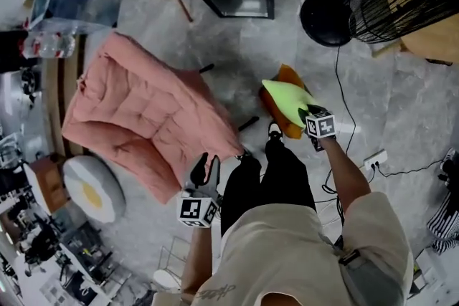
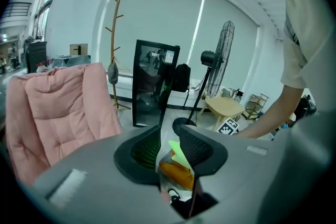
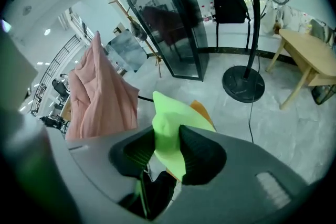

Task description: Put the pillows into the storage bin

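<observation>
**Right gripper clamps the green pillow, left gripper holds nothing**

Head view: my right gripper (image 1: 308, 113) has the near edge of the green pillow (image 1: 287, 100), which sits over an orange pillow (image 1: 276, 112) on the floor beside the pink padded chair (image 1: 143, 125). My left gripper (image 1: 205, 164) hangs well apart from both pillows, by the chair's edge.

Left gripper view: its jaws stand apart with nothing in them, and the pillows show far off through the gap.

Right gripper view: both pads press on a fold of the green pillow
</observation>
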`<state>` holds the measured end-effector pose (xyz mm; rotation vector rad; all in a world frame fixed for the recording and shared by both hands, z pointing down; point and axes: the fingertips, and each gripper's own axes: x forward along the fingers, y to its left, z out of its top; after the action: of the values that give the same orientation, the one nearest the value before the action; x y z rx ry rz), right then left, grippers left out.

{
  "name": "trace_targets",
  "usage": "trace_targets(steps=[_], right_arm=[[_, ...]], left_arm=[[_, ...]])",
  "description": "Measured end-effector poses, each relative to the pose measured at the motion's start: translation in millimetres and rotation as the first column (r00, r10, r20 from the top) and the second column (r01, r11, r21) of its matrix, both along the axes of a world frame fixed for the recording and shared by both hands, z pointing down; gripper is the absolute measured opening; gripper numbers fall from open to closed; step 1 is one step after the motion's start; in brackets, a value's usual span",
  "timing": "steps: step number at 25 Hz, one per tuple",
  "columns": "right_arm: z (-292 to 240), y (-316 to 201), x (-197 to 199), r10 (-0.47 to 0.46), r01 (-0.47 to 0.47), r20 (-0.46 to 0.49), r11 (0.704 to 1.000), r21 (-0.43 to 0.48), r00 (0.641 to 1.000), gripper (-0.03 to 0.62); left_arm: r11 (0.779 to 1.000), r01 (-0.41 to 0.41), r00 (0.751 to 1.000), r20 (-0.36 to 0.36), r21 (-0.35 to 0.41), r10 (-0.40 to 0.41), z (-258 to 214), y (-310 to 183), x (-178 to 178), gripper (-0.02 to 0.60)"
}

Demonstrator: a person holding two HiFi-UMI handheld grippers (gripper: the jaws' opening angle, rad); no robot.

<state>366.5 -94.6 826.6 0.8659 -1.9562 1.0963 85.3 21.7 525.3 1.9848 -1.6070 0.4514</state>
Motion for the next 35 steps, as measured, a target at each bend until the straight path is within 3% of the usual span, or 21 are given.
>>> trace_targets(steps=[9,14,18,23,28,35], right_arm=[[40.8,33.3,-34.6,-0.132,0.134,0.025,0.983,-0.127,0.991,0.130],[56.7,12.9,-21.7,-0.088,0.080,-0.069,0.991,-0.110,0.994,0.130],[74.2,-5.7,-23.6,-0.128,0.109,-0.146,0.985,-0.130,0.981,0.129],[70.9,-10.1,-37.1,-0.161,0.137,-0.147,0.977,-0.161,0.976,0.171],[58.3,0.0,-34.4,-0.128,0.113,-0.088,0.981,-0.157,0.988,0.252],[32.5,11.8,-22.2,-0.031,0.023,-0.063,0.992,-0.124,0.998,0.256]], left_arm=[[0.996,0.056,0.998,0.003,-0.067,-0.056,12.3,22.1,-3.3,0.127],[0.994,0.082,0.997,-0.002,-0.066,-0.082,11.3,22.4,-8.1,0.127],[0.994,0.075,0.997,-0.004,-0.085,-0.075,15.1,26.7,-11.9,0.127],[0.991,0.084,0.996,-0.002,-0.100,-0.084,14.9,28.2,-20.7,0.127],[0.997,0.070,0.997,-0.019,-0.040,-0.071,11.0,22.7,-21.5,0.129],[0.996,0.091,0.995,-0.028,-0.002,-0.091,3.8,30.7,-27.2,0.129]])
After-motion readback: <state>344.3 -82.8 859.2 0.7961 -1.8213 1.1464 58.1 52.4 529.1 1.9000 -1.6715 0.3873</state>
